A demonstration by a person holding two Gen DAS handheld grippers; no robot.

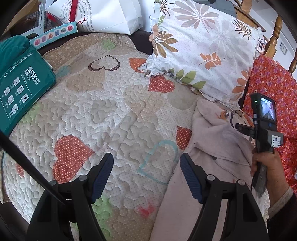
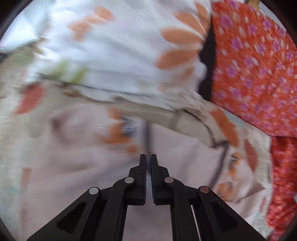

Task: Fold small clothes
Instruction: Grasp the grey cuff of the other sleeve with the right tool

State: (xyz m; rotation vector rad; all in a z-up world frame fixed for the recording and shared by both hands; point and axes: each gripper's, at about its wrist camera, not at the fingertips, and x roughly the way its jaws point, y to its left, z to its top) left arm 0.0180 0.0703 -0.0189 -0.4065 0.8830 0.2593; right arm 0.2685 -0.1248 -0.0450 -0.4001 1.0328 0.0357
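Clothing for folding lies on a bed: a pale pinkish-grey garment (image 1: 213, 148) with small orange prints, spread on a quilt (image 1: 111, 111) patterned with hearts. In the left wrist view it occupies the lower right, its long axis running from the bottom edge of the frame up toward a leaf-printed pillow (image 1: 204, 46), the far end crumpled just below the pillow's frilled edge. Left gripper (image 1: 146, 163) hangs over bare quilt just beside the garment's left edge, jaws standing wide apart with nothing between them.

That same view shows the right gripper (image 1: 241, 128) from the side, held in the person's hand (image 1: 261, 163), its tip over the garment's far end. It also shows a green box (image 1: 22, 83) and a white paper bag (image 1: 111, 16) at the quilt's far side.

The right wrist view is heavily blurred. It shows the right gripper (image 2: 148, 159) with jaws drawn together, only a thin slit between them, and the pale garment (image 2: 74, 157) filling the ground beneath. Nothing appears pinched between the pads, though the blur makes this uncertain. An orange floral cloth (image 2: 256, 64) lies to the right, beyond the pillow (image 2: 111, 46).
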